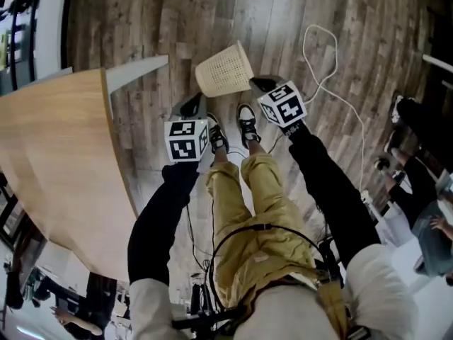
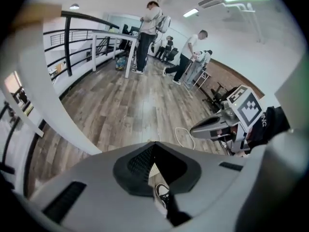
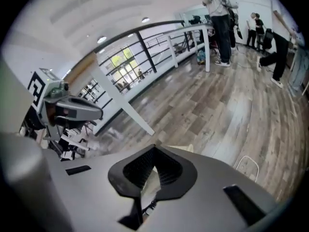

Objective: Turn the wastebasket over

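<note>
The wastebasket [image 1: 225,69] is made of matt cream plastic, its wall pierced in a fine grid. The floor [image 1: 177,20] is laid in grey-brown wood planks with a faint sheen. The table [image 1: 56,147] at the left is topped in pale, smooth wood grain. The 2 shells, of the left gripper [image 2: 154,145] and right gripper [image 3: 154,147], are moulded in matt grey plastic, with ribbed black pads [image 2: 140,162].

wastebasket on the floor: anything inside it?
Cannot tell. Only the mesh outer wall of the wastebasket shows in the head view. No opening is visible, so any contents are hidden. It rests on the wood floor.
</note>
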Tool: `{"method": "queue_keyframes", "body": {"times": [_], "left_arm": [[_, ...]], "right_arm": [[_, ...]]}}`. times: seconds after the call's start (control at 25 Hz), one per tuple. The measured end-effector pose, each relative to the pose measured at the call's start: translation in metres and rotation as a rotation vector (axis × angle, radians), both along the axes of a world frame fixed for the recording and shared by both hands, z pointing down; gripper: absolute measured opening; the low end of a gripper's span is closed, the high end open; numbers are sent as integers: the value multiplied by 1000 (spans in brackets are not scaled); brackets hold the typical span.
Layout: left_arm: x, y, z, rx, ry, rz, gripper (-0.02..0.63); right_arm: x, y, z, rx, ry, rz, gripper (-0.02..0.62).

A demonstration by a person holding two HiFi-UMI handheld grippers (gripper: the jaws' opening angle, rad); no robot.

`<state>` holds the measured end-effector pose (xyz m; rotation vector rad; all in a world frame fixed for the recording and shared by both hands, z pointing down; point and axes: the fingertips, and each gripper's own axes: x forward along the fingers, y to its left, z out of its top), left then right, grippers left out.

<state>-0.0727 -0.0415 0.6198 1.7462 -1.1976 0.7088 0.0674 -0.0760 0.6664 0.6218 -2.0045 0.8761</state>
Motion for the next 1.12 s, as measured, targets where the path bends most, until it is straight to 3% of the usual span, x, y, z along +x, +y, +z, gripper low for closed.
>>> {"method": "queue_keyframes", "body": {"times": [0.32, 0.68, 1.12], "left_arm": [[-31, -30, -195, 222, -9, -97, 2], [-2, -43, -370, 517, -22, -111, 2], [29, -20, -533, 796, -35, -106, 2]], "right_arm": [[-7, -24, -223, 276, -138, 52, 20], [-15, -38, -440, 589, -265, 121, 21], [5, 7, -602, 818, -392, 174, 21]]}}
